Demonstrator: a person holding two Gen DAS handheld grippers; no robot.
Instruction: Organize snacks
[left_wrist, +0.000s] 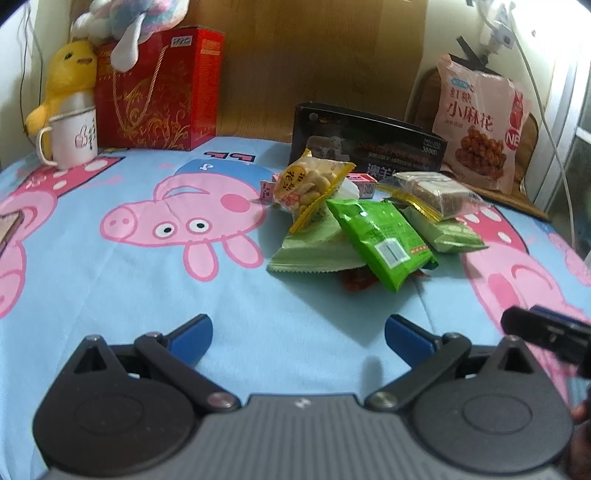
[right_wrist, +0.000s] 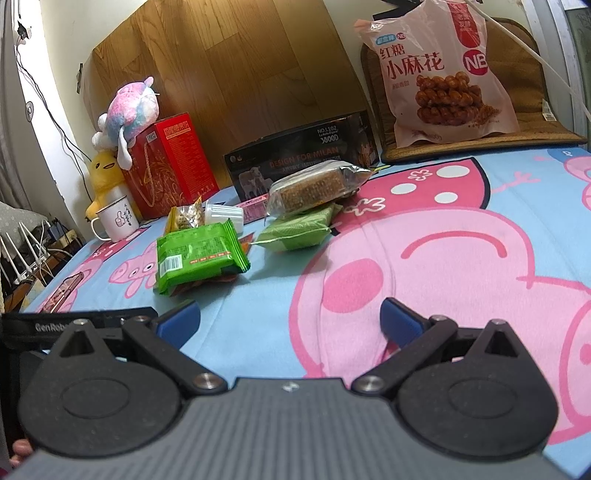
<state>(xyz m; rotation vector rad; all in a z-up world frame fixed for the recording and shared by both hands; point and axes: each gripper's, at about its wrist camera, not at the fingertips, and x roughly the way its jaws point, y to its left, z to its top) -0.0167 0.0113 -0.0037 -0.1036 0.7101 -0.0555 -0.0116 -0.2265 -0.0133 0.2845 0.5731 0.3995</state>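
A pile of snack packets lies on the Peppa Pig sheet (left_wrist: 110, 280): a bright green packet (left_wrist: 384, 240) on top, a yellow-edged bag of small biscuits (left_wrist: 314, 184), a clear-wrapped grain bar (left_wrist: 436, 192), pale green packets (left_wrist: 454, 232) and a small pink box (left_wrist: 364, 182). The same pile shows in the right wrist view, with the bright green packet (right_wrist: 197, 256) and grain bar (right_wrist: 314, 186). My left gripper (left_wrist: 298, 332) is open and empty, short of the pile. My right gripper (right_wrist: 290, 319) is open and empty, to the right of the pile.
A black box (left_wrist: 365, 144) stands behind the pile. A large pink snack bag (left_wrist: 480, 122) leans on a brown cushion at the back right. A red gift box (left_wrist: 159, 88), plush toys (left_wrist: 68, 77) and a white mug (left_wrist: 72, 136) stand at the back left.
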